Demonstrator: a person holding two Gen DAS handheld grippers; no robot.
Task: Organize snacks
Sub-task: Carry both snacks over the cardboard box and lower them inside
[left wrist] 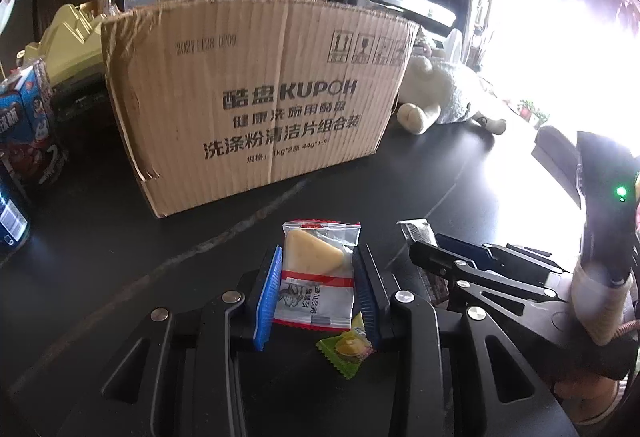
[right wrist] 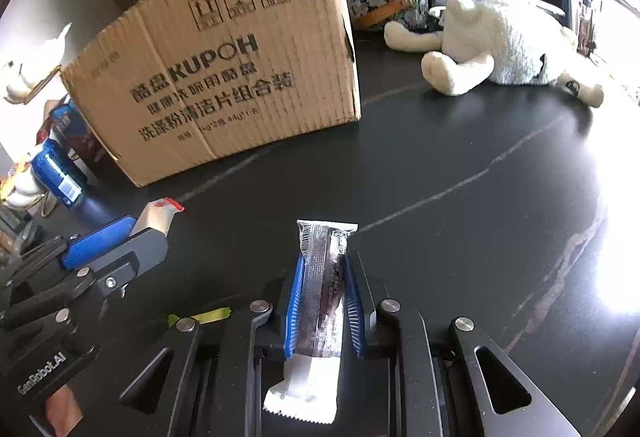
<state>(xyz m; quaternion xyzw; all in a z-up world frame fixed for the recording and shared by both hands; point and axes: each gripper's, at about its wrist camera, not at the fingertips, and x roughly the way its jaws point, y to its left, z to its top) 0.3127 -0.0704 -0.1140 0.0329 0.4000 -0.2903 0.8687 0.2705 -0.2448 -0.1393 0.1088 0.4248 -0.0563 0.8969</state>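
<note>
A cake packet (left wrist: 318, 275) is pinched between the jaws of the left gripper (left wrist: 316, 289), over the dark table (left wrist: 120, 237) before the cardboard box (left wrist: 256, 97); being slick film, it could slide free if tilted on the way in. One green candy (left wrist: 349, 348) lies beneath it and may be overlooked. The right gripper (right wrist: 322, 301) is clamped on a snack bar (right wrist: 324, 293) (held low, so it may droop). Counted: three snacks, one box, two grippers

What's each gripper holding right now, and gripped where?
Left gripper: clear cake packet, clamped by its side edges at the lower half. Right gripper: long dark snack bar, clamped by its sides around mid-length, both ends sticking out.
</note>
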